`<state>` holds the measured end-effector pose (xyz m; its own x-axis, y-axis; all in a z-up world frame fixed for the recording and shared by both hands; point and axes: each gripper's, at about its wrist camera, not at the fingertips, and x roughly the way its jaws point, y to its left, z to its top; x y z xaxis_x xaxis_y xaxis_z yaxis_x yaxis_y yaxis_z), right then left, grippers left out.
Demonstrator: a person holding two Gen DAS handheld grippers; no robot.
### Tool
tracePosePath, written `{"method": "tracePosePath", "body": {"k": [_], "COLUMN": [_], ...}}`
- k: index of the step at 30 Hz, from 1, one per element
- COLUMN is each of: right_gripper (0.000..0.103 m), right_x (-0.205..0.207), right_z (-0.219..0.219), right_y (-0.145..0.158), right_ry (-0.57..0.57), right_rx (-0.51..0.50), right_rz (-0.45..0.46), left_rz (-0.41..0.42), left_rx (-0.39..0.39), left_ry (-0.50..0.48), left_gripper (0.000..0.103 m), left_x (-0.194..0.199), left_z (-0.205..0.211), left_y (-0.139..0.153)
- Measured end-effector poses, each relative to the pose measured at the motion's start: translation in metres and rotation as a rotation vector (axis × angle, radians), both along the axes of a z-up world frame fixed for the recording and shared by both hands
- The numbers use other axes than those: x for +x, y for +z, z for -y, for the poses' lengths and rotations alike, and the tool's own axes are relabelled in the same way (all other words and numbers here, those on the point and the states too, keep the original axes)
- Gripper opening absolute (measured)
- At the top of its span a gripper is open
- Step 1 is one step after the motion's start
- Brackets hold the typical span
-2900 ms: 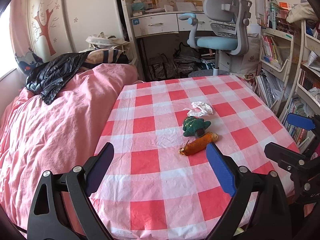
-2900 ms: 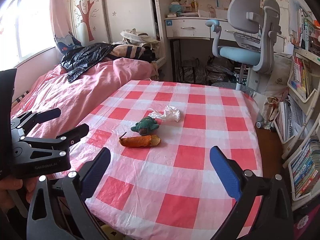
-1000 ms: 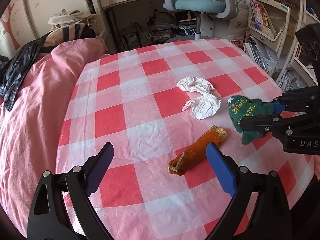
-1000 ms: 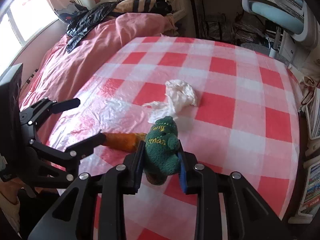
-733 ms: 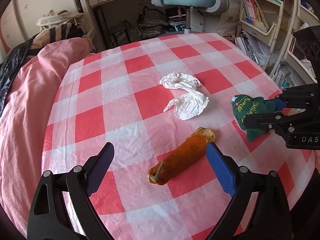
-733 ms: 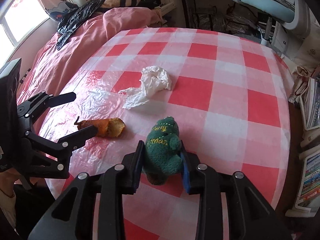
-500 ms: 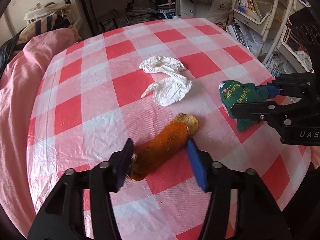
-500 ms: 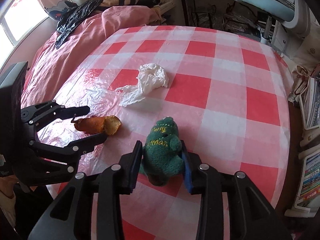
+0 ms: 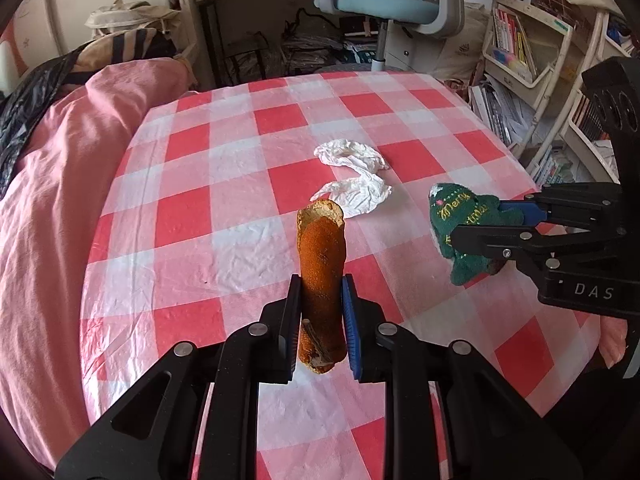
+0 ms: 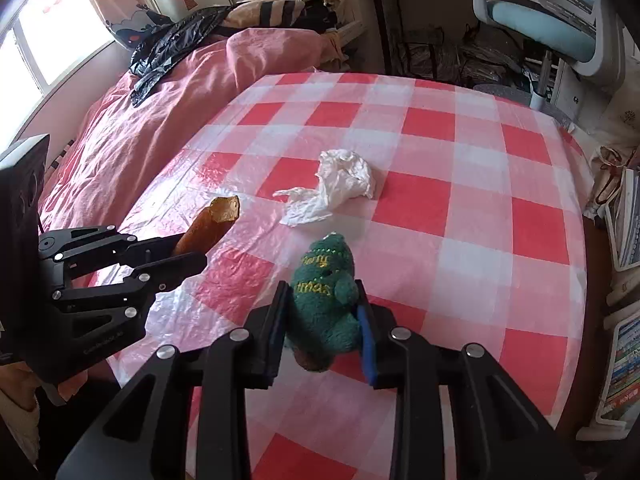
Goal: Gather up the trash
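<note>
The left gripper (image 9: 321, 316) has just been closing; its jaws now clamp the orange peel (image 9: 322, 264), which juts forward above the checked worktop (image 9: 224, 216). Ahead, between both jaws, lies a crumpled white tissue (image 9: 354, 184). The right gripper (image 10: 322, 320) squeezes a green plush toy (image 10: 326, 300); its underside is hidden. Beyond stand a pink bed (image 10: 160, 120) and a blue chair (image 9: 392, 0).

bright window daylight, fisheye-warped edges

Crumpled tissue (image 9: 354, 179) alone on open tablecloth (image 9: 224, 184)
</note>
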<state>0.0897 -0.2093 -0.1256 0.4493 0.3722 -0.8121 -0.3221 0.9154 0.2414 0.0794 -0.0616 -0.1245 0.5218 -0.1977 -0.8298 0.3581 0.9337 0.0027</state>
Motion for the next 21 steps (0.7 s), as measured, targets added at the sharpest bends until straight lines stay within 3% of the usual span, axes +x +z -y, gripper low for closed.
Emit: {"method": "tracePosePath", "body": {"k": [10, 21], "right_gripper": [0.031, 0.033], "right_x": [-0.038, -0.046], "right_z": [-0.019, -0.013], "right_y": [0.006, -0.001], "right_ry": [0.032, -0.044], "right_rx": [-0.045, -0.081], "right_rz": [0.008, -0.009], "left_rz": [0.064, 0.061], "left_rx": [-0.026, -0.063], "left_ry": [0.078, 0.143], "left_gripper": [0.019, 0.019], "left_x": [-0.025, -0.042], "left_z": [-0.030, -0.059], "left_y": [0.022, 0.026]}}
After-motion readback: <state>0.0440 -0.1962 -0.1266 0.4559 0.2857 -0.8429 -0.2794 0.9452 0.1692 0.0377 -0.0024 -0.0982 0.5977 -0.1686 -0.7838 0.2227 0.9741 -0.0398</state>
